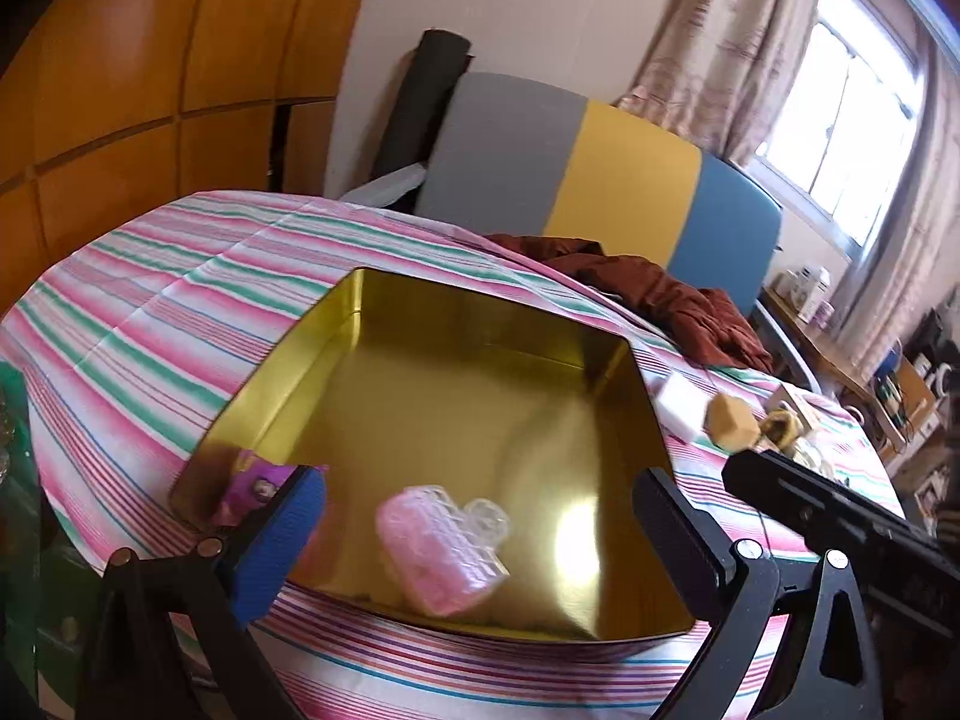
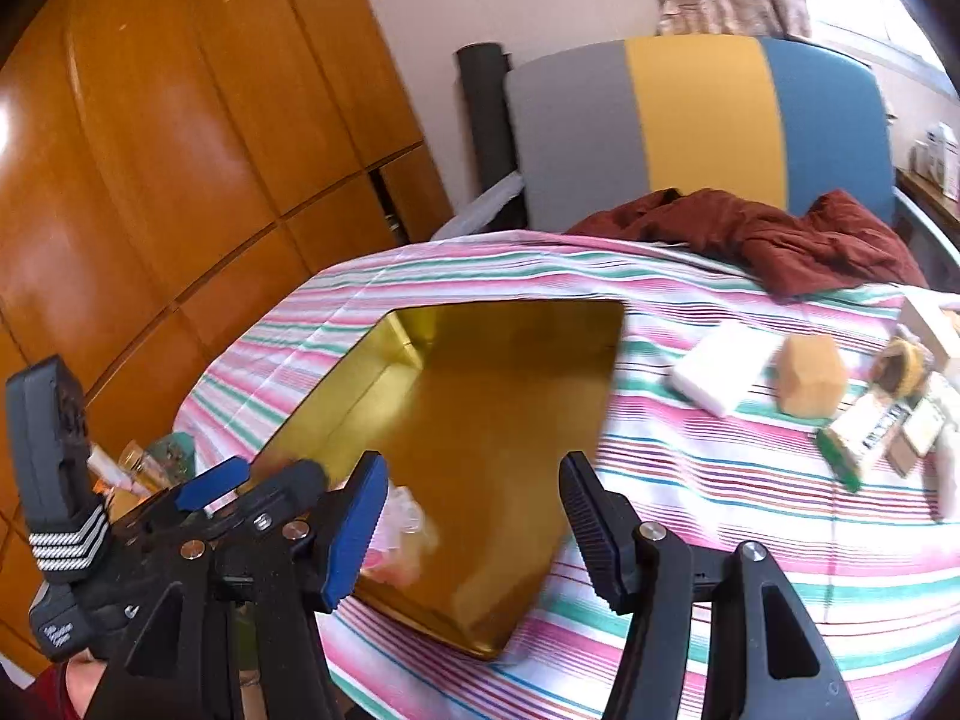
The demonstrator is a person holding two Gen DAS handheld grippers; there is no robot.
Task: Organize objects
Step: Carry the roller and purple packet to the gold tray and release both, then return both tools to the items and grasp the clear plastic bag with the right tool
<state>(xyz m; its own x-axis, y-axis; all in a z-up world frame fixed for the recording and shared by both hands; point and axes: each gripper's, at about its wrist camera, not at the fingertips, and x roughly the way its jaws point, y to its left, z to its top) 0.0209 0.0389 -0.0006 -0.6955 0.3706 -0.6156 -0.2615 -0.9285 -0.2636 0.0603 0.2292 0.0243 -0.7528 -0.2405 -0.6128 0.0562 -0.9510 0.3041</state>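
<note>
Pink, clear plastic, the case (image 1: 441, 552) lies in the gold tin (image 1: 456, 360), between our left claw's (image 1: 480, 528) spread fingers. Our right claw (image 2: 474, 516) gapes empty over the tin's near edge.

A tin (image 1: 456, 420) sits open on the desk (image 1: 150, 324), near its front edge. Inside the tin, a small plastic case (image 1: 441, 552) lies toward the near wall, and a toy (image 1: 252, 483) sits in the near left corner. To the right of the tin, on the desk, lie a white block (image 2: 717, 369), then a wooden block (image 2: 810, 375), then a cluster of small boxes (image 2: 888, 426) farther right. A crumpled cloth (image 2: 780, 234) lies at the desk's far edge, and a chair (image 2: 690, 120) stands behind it. A wardrobe (image 2: 180, 150) stands to the left.
</note>
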